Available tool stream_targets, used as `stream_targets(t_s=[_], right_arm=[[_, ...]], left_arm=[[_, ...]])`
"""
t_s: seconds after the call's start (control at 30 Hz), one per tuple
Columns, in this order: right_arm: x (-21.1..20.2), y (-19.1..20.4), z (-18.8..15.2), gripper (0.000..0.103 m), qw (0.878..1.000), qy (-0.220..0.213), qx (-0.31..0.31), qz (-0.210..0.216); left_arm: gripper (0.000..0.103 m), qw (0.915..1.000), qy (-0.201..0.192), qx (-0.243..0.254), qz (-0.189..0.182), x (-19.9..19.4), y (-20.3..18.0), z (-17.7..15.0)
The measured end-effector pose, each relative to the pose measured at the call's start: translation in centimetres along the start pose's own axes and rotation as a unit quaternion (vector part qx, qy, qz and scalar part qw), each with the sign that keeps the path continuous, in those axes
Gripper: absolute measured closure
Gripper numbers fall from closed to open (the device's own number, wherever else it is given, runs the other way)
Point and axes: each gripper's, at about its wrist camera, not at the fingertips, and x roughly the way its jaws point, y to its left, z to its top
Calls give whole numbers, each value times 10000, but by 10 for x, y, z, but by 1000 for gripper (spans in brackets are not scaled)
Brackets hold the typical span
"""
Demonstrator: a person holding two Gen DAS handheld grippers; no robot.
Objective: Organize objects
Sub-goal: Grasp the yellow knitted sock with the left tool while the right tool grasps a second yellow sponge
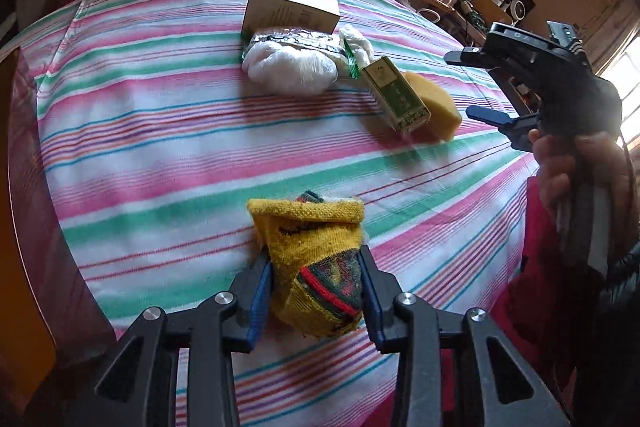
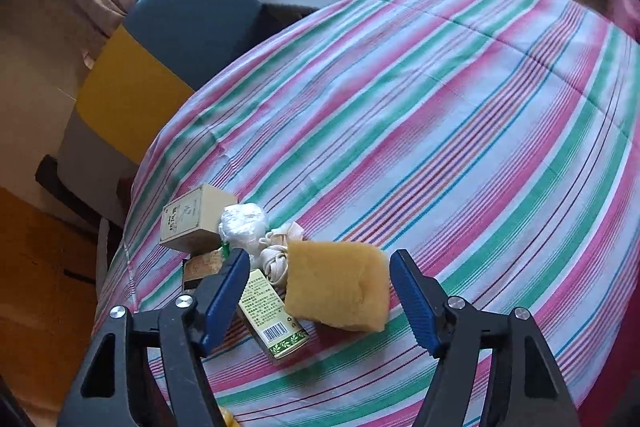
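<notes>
Item: rolled yellow sock (image 1: 316,267), one — pinched between the blue pads of the left gripper (image 1: 316,291), carried above the striped cloth (image 1: 160,147), likely bound for the cluster ahead of it.

Item: yellow sponge (image 2: 338,287), one — lying between the fingers of the right gripper (image 2: 320,291), whose jaws stand wide and clear of it, judged to be lined up for a pick.

Just left of the sponge, touching it: green carton (image 2: 272,319), one. Beyond the right tongs: tan box (image 2: 192,219), one; white plastic bundle (image 2: 242,225), one; cream cloth knot (image 2: 280,251), one.
</notes>
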Motion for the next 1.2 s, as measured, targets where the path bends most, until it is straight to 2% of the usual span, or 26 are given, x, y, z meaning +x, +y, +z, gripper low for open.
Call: stream_targets(t_s=[0.17, 0.57, 0.6, 0.67, 0.7, 0.83, 0.93, 1.07, 1.2], right_arm=[[10, 10, -5, 22, 9994, 176, -234, -199], [36, 33, -13, 21, 9911, 510, -990, -728], [39, 34, -15, 25, 9881, 527, -1132, -897], [47, 36, -17, 45, 9818, 649, -1326, -1196], [46, 37, -17, 48, 9809, 606, -1393, -1217], [33, 25, -9, 51, 9852, 332, -1074, -1292], [32, 16, -5, 51, 9860, 344, -873, -1379], [30, 20, -7, 51, 9834, 291, -1020, -1474], [23, 26, -7, 51, 9845, 156, -1067, -1380]], left_arm=[[64, 9998, -15, -147, -148, -1, 7, -3], [64, 9995, -155, -159, -210, -2, 8, -8], [64, 9995, -158, -150, -206, -2, 7, -8], [66, 9996, -171, -94, -197, -6, 6, -9], [67, 9996, -168, -87, -231, -9, 5, -11], [67, 9986, -279, 18, -456, -33, -2, -16], [67, 9976, -434, 56, -529, -57, 0, -19], [67, 9959, -803, -266, -330, -100, 30, -16], [67, 9886, -1188, -887, 253, -142, 92, -1]])
